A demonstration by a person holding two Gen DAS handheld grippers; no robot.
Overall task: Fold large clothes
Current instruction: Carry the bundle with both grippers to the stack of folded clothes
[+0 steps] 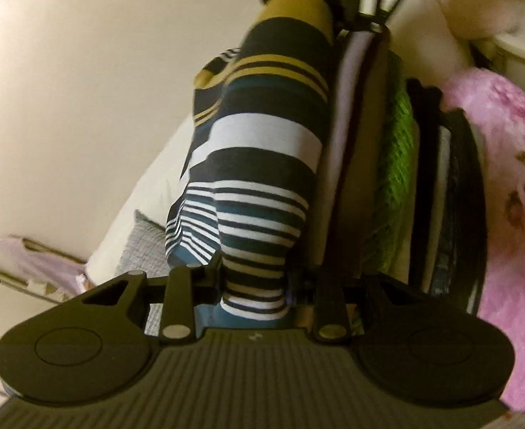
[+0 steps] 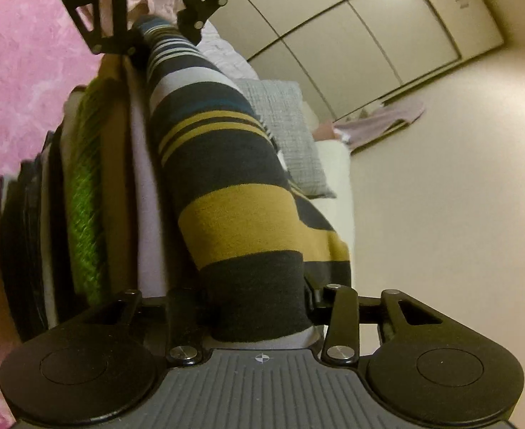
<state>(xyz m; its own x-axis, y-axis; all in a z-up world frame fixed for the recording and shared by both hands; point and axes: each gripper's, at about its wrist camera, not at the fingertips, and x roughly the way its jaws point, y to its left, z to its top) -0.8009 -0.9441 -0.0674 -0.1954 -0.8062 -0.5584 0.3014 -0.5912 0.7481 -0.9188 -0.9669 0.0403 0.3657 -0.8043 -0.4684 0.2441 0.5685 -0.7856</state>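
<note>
Two claws, left claw (image 1: 253, 286) and right claw (image 2: 259, 316), each clamp striped garment (image 1: 262, 136); wardrobe doors (image 2: 352, 28) only in right view.

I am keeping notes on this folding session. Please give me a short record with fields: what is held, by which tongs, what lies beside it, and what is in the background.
held: striped garment, stretched between both tongs
left tongs: shut on one end of it
right tongs: around the dark end, grip unclear
beside: stack of folded clothes, with a green knit in it
surface: pink blanket
background: grey pillow, wardrobe doors
</note>
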